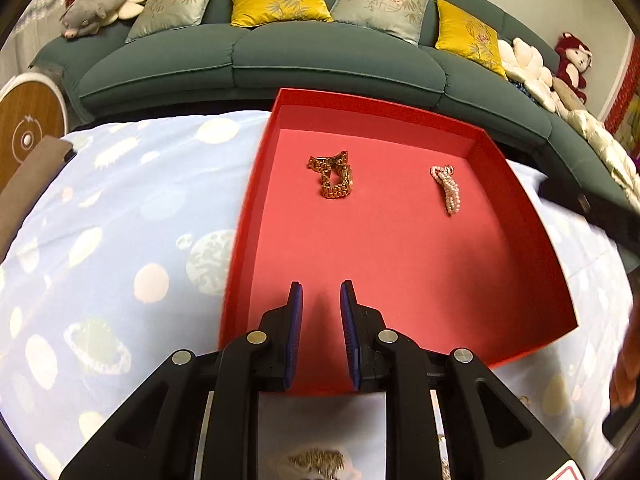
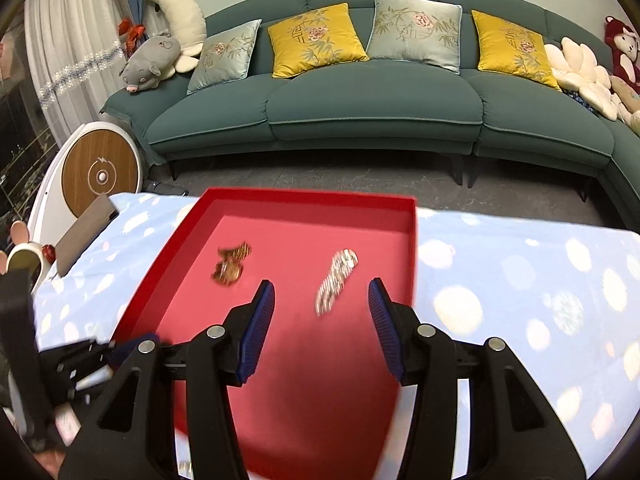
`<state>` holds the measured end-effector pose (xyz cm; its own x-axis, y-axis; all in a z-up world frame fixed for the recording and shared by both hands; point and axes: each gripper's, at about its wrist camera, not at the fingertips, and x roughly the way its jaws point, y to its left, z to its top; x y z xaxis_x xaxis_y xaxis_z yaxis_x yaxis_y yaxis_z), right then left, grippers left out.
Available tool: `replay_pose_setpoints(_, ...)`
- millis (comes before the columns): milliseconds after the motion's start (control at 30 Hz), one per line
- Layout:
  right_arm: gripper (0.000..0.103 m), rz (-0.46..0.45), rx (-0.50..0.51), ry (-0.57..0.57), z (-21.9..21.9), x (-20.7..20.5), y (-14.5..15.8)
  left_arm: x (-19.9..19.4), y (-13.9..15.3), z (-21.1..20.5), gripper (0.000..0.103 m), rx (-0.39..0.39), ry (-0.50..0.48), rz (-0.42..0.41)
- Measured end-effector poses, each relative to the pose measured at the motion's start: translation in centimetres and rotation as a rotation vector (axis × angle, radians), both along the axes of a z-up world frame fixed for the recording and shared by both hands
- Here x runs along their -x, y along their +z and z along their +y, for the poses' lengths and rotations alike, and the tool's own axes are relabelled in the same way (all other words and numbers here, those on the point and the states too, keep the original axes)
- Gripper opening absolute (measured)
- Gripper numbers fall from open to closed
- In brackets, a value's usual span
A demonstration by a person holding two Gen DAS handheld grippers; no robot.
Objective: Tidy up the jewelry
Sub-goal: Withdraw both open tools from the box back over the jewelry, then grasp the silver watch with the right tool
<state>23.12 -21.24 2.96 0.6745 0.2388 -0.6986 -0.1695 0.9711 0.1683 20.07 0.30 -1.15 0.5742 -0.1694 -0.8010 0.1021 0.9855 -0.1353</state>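
Sofa [image 2: 360, 112], teal, fills the back of both views with yellow and pale cushions. Only the right wrist view shows its legs and the grey floor beneath; the left wrist view has the seat cut off behind the tray.

Blue planet-print cloth [image 1: 120, 208] covers the work surface. Red tray [image 1: 516, 184] sits on it, shallow, open-topped. Left view sharp; right view motion-blurred on tray and contents.

Round wooden-faced device [image 2: 102, 176] at the cloth's far left end, clearer in the right view.

Left gripper [image 1: 321, 292] over the tray's near edge, jaws a narrow gap apart, nothing between them. The right view catches only a bit of its black body at the left edge. Right gripper [image 2: 322, 292] over the tray's near half, jaws clearly wider, empty. A dark blurred piece at the left view's right edge may belong to it; cannot confirm.

Gold watch [image 1: 332, 178] lies on the tray floor, far left part, band folded. Pink pearl strand [image 1: 447, 190] lies to its right, well apart. In the right view the strand sits beyond and between the right fingertips, not touched.

Small gold-coloured item, partly hidden, shows under the left gripper on the cloth; cannot identify.
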Motion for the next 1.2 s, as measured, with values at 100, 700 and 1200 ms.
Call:
replay_pose_setpoints(100,0.047,0.055,-0.036,-0.018,-2.2,4.2,-0.4,1.6,1.5,0.8,0.018,0.032,0.025,-0.022)
replay_pose_setpoints(700,0.047,0.069,-0.028,0.001,-0.8,18.7,-3.2,13.7,1.9,4.6,0.028,0.085,0.069,-0.017)
replay_pose_setpoints(1200,0.047,0.131,0.028,0.117,2.7,18.7,-6.8,15.1,0.1,4.6,0.049,0.082,0.017,0.020)
